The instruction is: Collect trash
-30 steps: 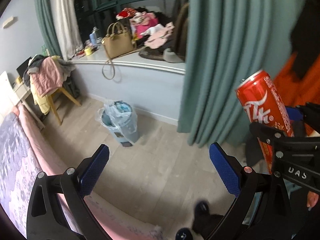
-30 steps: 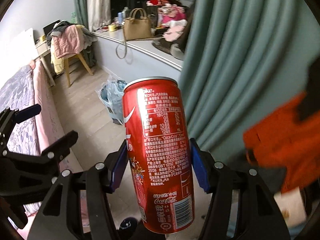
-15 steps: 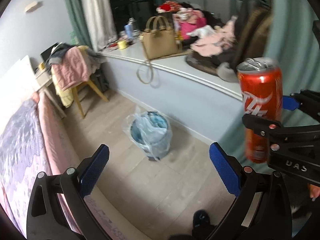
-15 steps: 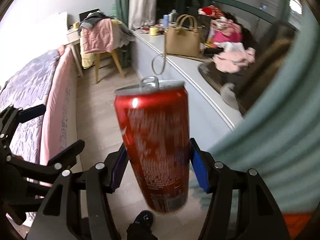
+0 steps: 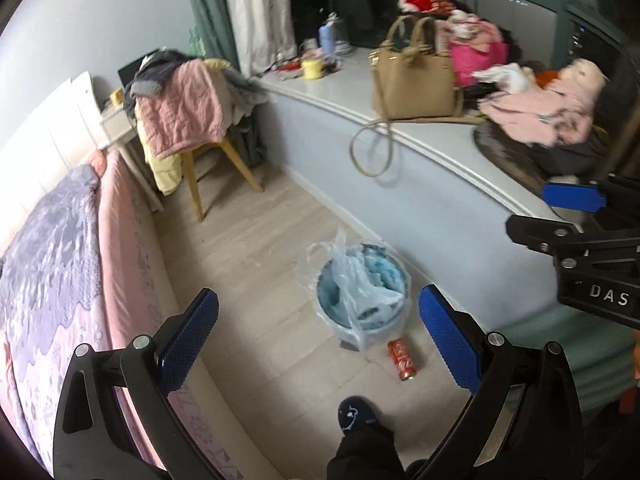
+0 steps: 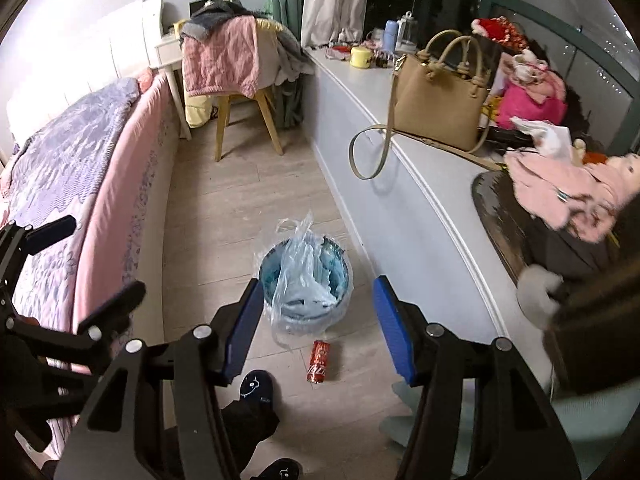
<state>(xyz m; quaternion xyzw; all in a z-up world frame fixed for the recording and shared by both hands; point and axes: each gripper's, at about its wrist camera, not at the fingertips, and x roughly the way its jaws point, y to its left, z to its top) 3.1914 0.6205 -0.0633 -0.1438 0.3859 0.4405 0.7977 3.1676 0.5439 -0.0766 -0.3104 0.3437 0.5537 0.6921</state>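
Observation:
A red cola can (image 5: 401, 360) lies on its side on the floor, just right of a blue trash bin (image 5: 362, 298) lined with a clear plastic bag. The can also shows in the right wrist view (image 6: 319, 367), in front of the bin (image 6: 306, 286). My left gripper (image 5: 318, 338) is open and empty, held high above the floor. My right gripper (image 6: 318, 330) is open and empty, also high above the bin and can. The right gripper's side shows at the right edge of the left wrist view (image 5: 576, 216).
A pink bed (image 6: 76, 184) runs along the left. A white window ledge (image 6: 420, 148) on the right carries a tan handbag (image 6: 440, 100) and clothes. A chair draped with clothes (image 6: 232, 64) stands at the back. The person's dark slippers (image 6: 256, 392) are on the floor below.
The can has left my right gripper, whose jaws have opened, and now lies on the floor beside the bin. Both views have swung left, from the curtain to the bin and bed.

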